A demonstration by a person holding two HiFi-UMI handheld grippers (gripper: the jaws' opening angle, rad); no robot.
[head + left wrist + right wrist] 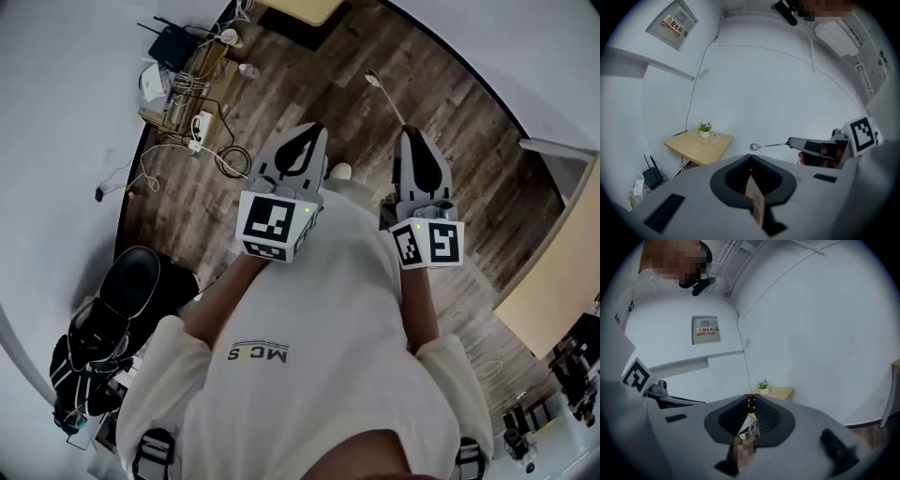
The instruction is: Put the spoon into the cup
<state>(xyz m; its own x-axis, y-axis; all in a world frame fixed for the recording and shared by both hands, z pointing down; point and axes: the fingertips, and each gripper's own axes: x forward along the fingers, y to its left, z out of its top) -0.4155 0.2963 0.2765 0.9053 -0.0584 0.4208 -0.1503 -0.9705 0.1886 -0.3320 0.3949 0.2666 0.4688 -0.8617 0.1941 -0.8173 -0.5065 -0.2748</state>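
Observation:
My right gripper (409, 134) is shut on the handle of a metal spoon (384, 96), whose bowl points forward over the wooden floor. In the left gripper view the spoon (768, 146) sticks out leftward from the right gripper (793, 142), in front of a white wall. From the right gripper view only a dark bit of the spoon's handle (751, 402) shows, pinched between the jaw tips of the right gripper (751, 397). My left gripper (312, 131) is held beside it, jaws closed together with nothing between them, as the left gripper (751, 158) view confirms. I see no cup that I can make out.
A small wooden table (696, 149) with a flower pot (704, 129) stands by the wall ahead. Cables, a power strip (199, 127) and a router (169, 42) lie at the floor's left edge. A black chair (127, 291) is at my lower left, a pale tabletop (544, 300) at right.

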